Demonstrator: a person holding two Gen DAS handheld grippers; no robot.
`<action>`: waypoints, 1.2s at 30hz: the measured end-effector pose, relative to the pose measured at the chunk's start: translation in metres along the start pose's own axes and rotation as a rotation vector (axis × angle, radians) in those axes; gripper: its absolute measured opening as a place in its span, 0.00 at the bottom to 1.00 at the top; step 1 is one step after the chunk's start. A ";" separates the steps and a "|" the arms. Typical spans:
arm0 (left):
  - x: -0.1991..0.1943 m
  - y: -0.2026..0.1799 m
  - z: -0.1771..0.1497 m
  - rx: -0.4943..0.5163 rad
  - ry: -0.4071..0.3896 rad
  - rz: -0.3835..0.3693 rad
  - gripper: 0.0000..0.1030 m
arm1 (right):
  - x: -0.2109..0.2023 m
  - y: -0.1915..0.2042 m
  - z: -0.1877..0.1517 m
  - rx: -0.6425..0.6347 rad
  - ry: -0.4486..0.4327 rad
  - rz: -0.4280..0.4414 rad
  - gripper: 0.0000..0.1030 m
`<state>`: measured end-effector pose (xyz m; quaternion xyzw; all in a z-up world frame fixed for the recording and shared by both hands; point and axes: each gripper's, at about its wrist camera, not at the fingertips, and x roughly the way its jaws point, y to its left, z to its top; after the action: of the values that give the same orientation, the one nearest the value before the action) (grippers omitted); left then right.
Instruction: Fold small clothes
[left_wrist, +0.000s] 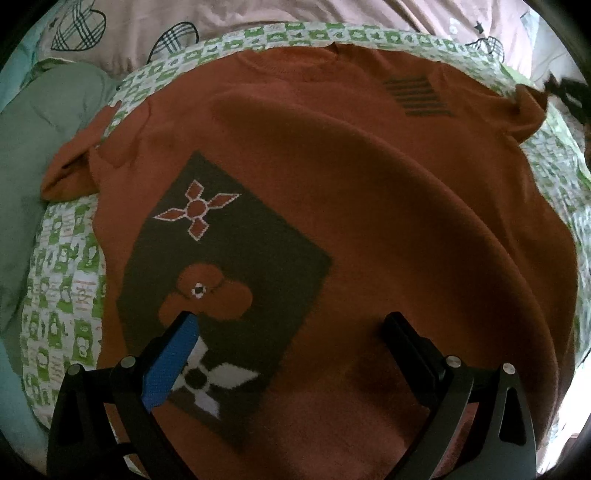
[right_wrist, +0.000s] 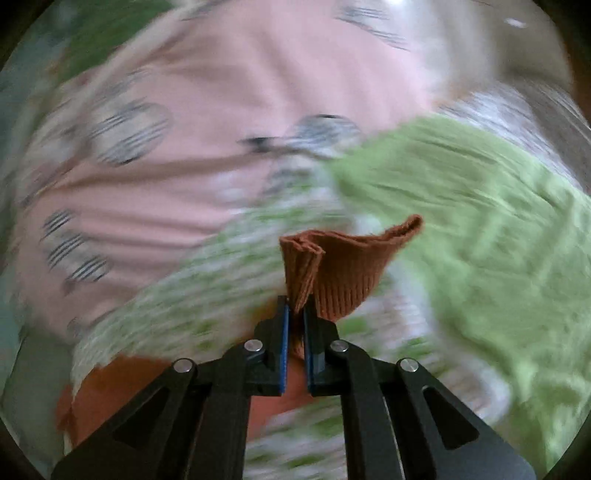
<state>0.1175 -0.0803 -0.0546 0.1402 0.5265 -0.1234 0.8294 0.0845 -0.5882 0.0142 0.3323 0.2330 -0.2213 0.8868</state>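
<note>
**Fold barely begun: one cuff in hand, sweater still flat**

Your right claw (right_wrist: 295, 314) is clamped on a ribbed cuff (right_wrist: 332, 273) of the rust sweater (left_wrist: 369, 221); the cuff stands bunched straight ahead of the fingertips, and the rest of that view is smeared with motion blur. Your left claw (left_wrist: 291, 321) gapes wide and holds nothing. It hangs over the sweater's lower front, its blue pad (left_wrist: 170, 365) above the dark patch (left_wrist: 229, 280) with flower motifs.

Judging by how the sweater lies, almost everything is left. The body spreads front-up ahead of the left claw, neck at the far end, with a long ridge running diagonally to the right of the claw. The other sleeve (left_wrist: 74, 166) lies crumpled far ahead to the left, unfolded. No fold is set yet.

Under it all is a green-and-white checked blanket (left_wrist: 62, 295). Beyond that sits a pink sheet (left_wrist: 258, 18) with plaid hearts, and a sage cushion (left_wrist: 37, 129) lies far left. In the right view a plain green cloth (right_wrist: 480, 221) lies just right of the cuff, close enough that the sleeve may drag across it. You should flatten the ridge before folding over it.
</note>
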 end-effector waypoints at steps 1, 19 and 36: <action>0.000 0.001 0.000 -0.001 -0.005 -0.003 0.97 | -0.003 0.024 -0.004 -0.043 0.011 0.045 0.07; -0.007 0.077 -0.007 -0.224 -0.093 -0.115 0.97 | 0.084 0.360 -0.204 -0.256 0.513 0.634 0.07; 0.064 0.127 0.117 -0.328 -0.170 -0.343 0.98 | 0.075 0.339 -0.229 -0.161 0.538 0.617 0.45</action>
<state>0.2865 -0.0081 -0.0521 -0.0987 0.4839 -0.1864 0.8493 0.2685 -0.2167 -0.0166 0.3620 0.3626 0.1682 0.8421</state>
